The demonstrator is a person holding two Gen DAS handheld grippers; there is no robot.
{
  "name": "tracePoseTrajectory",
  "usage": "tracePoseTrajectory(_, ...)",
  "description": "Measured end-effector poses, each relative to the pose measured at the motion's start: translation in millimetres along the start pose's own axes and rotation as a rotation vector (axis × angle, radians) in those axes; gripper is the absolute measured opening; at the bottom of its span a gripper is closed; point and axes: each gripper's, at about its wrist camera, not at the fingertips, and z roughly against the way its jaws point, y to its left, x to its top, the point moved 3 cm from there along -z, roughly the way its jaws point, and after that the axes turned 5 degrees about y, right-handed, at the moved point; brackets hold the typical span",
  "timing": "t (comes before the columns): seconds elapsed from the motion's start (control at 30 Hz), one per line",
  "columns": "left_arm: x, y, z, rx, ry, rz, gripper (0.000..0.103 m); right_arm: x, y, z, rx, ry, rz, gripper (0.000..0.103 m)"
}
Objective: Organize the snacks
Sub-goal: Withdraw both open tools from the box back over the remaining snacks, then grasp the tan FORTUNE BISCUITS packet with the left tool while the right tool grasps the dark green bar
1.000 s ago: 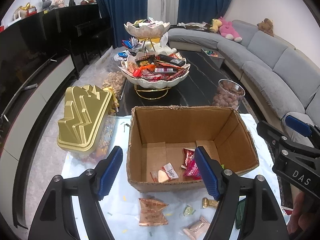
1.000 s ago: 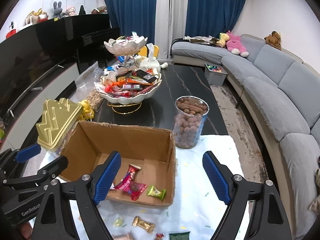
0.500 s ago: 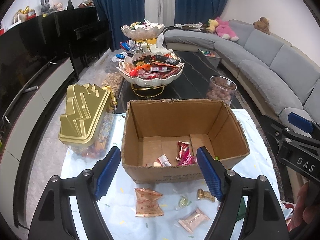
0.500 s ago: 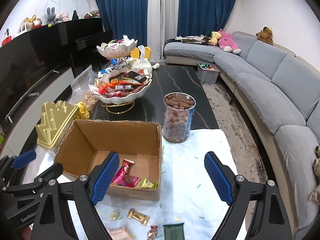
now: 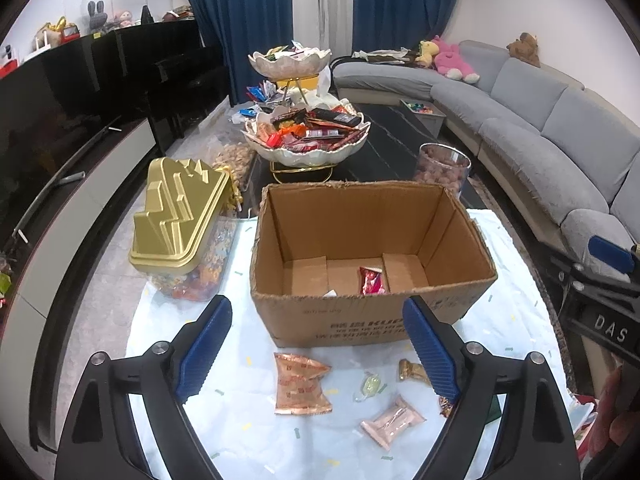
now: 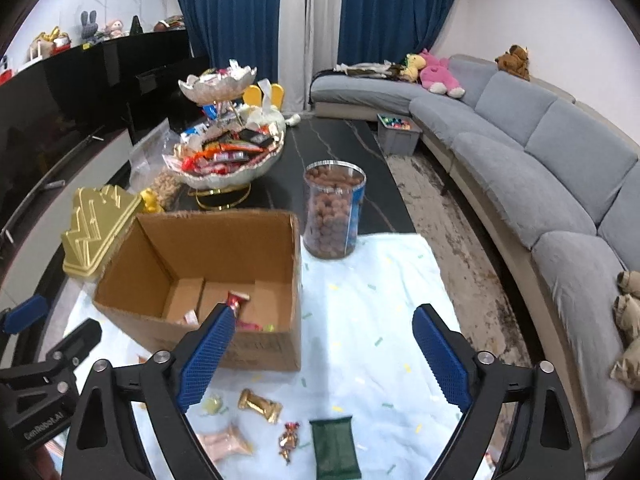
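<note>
My left gripper [image 5: 316, 350] and right gripper [image 6: 322, 354] are both opening, empty; next: grab loose snacks off the cloth's [image 6: 372, 300] near edge for the cardboard box [image 5: 360, 308].

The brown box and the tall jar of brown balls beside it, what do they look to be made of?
The box looks like plain corrugated cardboard: matte brown, ragged torn rim, folded bottom flaps. The jar is clear and glossy, so its brown snacks show through the wall; glass or hard plastic, the look alone cannot settle which.
</note>
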Motion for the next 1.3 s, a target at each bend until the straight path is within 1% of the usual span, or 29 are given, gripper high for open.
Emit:
tracePoseTrajectory(0.2,-15,-1,-6,0.005,0.021,0.001,0.088,-20,-5,-9,-0.012,0.047,-0.011,0.092)
tracePoseTrajectory(0.33,-26,-3,-10,0.008,0.031,-0.005,0.091,-33,-10,-12,-0.023,0.073,-0.030,0.092)
tracePoseTrajectory(0.7,-52,-5,-24,0.039,0.069,-0.030,0.091,-71,-20,-29,-0.068,0.159,-0.045,0.092)
tracePoseTrajectory(0.97,-69,-8,-36,0.029,0.105,-0.031,0.091,-90,-20,-41,-0.077,0.191,-0.039,0.092)
tracePoseTrajectory(1.3,-86,-10,-55,0.037,0.151,-0.019,0.091,-109,-19,-54,-0.084,0.235,-0.045,0.092)
